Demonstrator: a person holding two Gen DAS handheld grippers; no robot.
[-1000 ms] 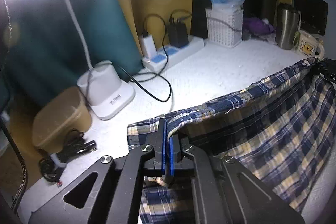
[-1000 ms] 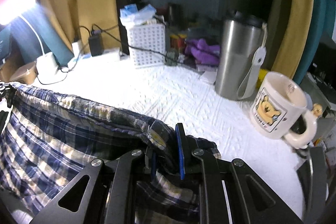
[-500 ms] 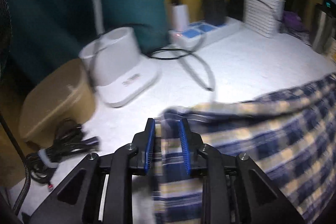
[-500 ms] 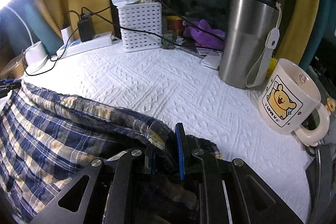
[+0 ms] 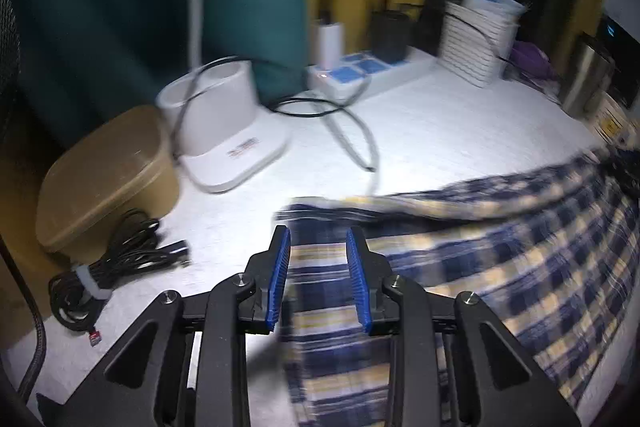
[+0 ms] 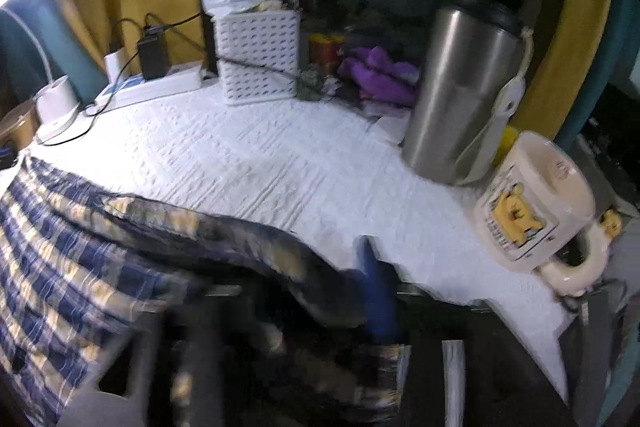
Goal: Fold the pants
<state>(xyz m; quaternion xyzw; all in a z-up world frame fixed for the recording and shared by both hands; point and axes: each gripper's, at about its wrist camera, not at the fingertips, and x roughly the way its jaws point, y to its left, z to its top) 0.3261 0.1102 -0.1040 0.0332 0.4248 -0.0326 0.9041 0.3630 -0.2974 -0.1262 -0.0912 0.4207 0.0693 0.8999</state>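
The blue, yellow and white plaid pants [image 5: 500, 259] lie on the white textured table cover [image 5: 420, 131]. My left gripper [image 5: 318, 247] is open, its blue pads standing apart over the pants' near corner without pinching the cloth. In the right wrist view the pants [image 6: 72, 267] spread to the left and their edge drapes over my right gripper [image 6: 340, 279]. That view is motion-blurred. One blue pad [image 6: 376, 291] shows beside the cloth; the other is hidden, so its state is unclear.
A steel tumbler [image 6: 464, 95] and a bear mug [image 6: 532, 203] stand at the right. A white basket [image 6: 258, 59], power strip [image 5: 368, 71], white lamp base [image 5: 224, 131], tan box [image 5: 108, 171] and a bundled black cable [image 5: 116, 267] ring the back and left.
My left gripper has opened and let go of the pants' corner, which has dropped onto the table. My right gripper has lowered with the cloth and is moving fast.
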